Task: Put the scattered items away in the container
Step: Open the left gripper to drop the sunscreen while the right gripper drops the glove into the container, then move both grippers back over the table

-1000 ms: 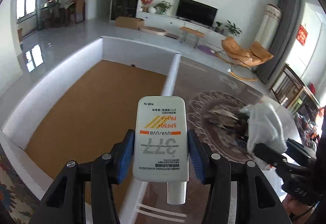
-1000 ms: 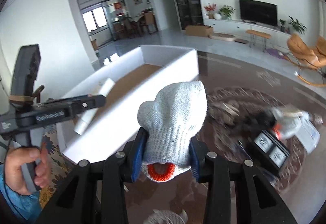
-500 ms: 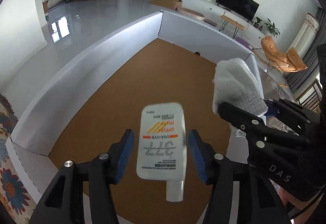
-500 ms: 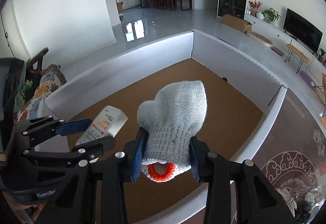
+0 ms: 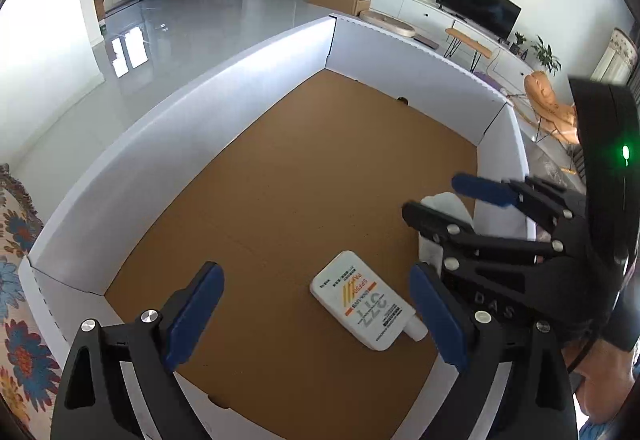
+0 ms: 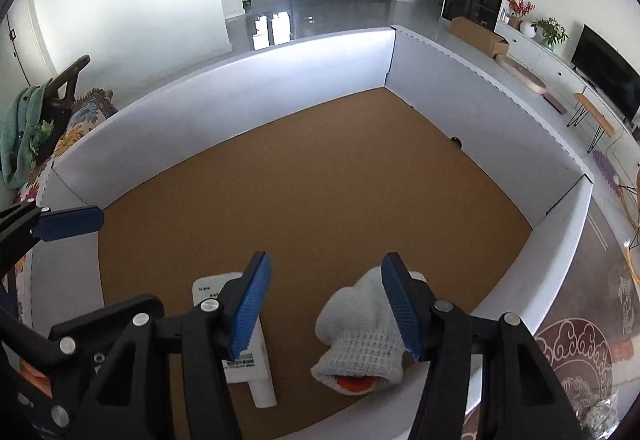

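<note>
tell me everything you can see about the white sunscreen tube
The sunscreen tube is a flat, glossy white plastic tube with a small round white cap at one end, orange stripes, orange SPF50+ print and grey lettering. It lies label up, flat and diagonal on the brown floor of the white-walled box, near the corner closest to the cameras. Nothing grips it: the left gripper is above it, jaws opening. In the right wrist view the right gripper's finger hides part of it.
</note>
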